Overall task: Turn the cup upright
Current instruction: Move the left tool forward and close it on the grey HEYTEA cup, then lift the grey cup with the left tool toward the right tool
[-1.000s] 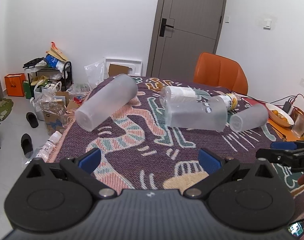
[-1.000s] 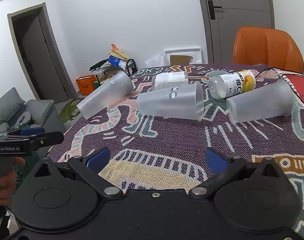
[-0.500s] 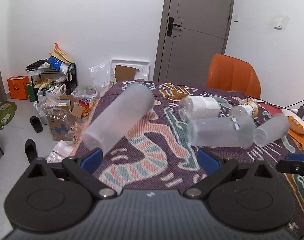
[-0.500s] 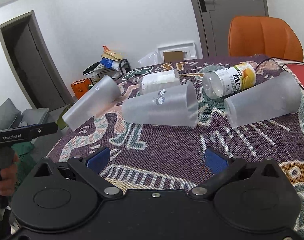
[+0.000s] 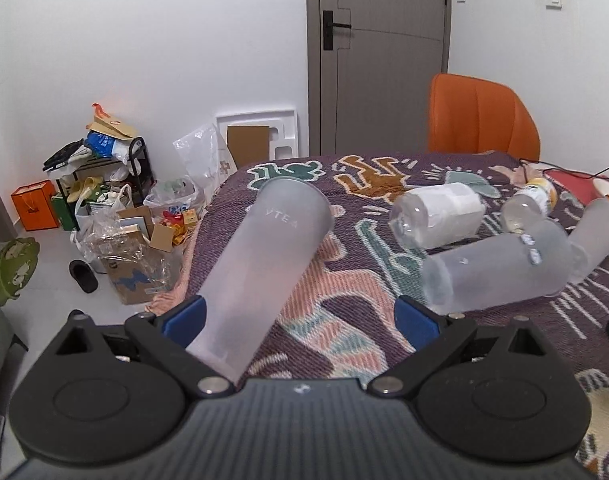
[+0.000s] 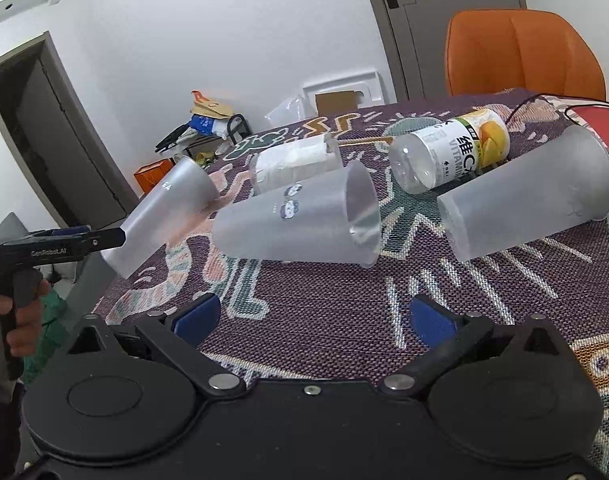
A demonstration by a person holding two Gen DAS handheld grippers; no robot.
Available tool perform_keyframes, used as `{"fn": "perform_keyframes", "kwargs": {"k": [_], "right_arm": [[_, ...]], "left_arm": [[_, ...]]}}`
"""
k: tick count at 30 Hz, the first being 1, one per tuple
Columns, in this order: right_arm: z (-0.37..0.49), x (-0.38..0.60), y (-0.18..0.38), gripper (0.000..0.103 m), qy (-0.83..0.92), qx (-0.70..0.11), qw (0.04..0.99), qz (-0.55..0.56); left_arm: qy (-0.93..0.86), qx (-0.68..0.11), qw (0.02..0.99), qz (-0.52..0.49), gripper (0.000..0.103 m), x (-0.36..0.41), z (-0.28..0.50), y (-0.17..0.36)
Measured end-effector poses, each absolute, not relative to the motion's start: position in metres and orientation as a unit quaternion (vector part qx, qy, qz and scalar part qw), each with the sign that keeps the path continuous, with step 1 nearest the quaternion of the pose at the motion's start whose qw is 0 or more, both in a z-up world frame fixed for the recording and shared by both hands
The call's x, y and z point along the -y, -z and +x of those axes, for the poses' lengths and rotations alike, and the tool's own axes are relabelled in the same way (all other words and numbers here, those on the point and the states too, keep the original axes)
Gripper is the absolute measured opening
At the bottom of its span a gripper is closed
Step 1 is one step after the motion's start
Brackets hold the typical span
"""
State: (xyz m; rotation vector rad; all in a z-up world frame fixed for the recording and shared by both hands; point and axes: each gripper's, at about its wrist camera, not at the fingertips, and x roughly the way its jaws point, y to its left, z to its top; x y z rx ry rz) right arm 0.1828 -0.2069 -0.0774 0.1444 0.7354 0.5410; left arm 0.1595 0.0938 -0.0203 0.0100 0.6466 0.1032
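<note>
Three frosted plastic cups lie on their sides on the patterned table cloth (image 5: 344, 280). The left cup (image 5: 264, 264) lies with its base end between my left gripper's open jaws (image 5: 300, 316); it also shows in the right wrist view (image 6: 160, 216), with the left gripper (image 6: 104, 240) at its base. The middle cup (image 6: 300, 220) with panda prints lies ahead of my right gripper (image 6: 316, 316), which is open and empty. The right cup (image 6: 532, 204) lies further right. The middle cup also shows in the left wrist view (image 5: 500, 268).
Two plastic bottles lie behind the cups: a white-labelled one (image 6: 292, 160) and a vitamin drink bottle (image 6: 452, 152). An orange chair (image 5: 484, 116) stands at the far table edge. Bags and boxes (image 5: 124, 216) clutter the floor to the left. A cable (image 6: 564, 100) runs at the right.
My left gripper has moved forward and left, so the left cup's base now sits between its open jaws. My right gripper has moved closer to the middle cup.
</note>
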Motion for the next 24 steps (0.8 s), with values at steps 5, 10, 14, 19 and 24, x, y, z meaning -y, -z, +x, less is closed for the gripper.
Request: {"fn": "perform_keyframes", "kwargs": {"k": [5,10,14,19,24], "right_arm": [[0.194,0.204,0.081,0.103,-0.257,-0.358,0.895,0.072],[0.205,0.194,0.086,0.103,-0.26,-0.365,0.891,0.072],[0.215,0.187,0.093,0.103,-0.259,-0.374,0.887,0.078],[0.223,0.177,0.096,0.103,-0.26,-0.377,0.886,0.076],[0.226,0.173,0.098,0.103,-0.266,-0.376,0.884,0.083]], "left_arm": [[-0.054,-0.331,0.942,0.016,0.096,-0.104,0.183,0.027],[-0.051,-0.346,0.937,0.014,0.096,-0.116,0.202,0.033],[-0.048,-0.359,0.932,0.011,0.096,-0.128,0.215,0.038],[-0.04,-0.38,0.924,-0.003,0.091,-0.139,0.232,0.044],[-0.02,-0.404,0.915,-0.013,0.087,-0.146,0.245,0.048]]}}
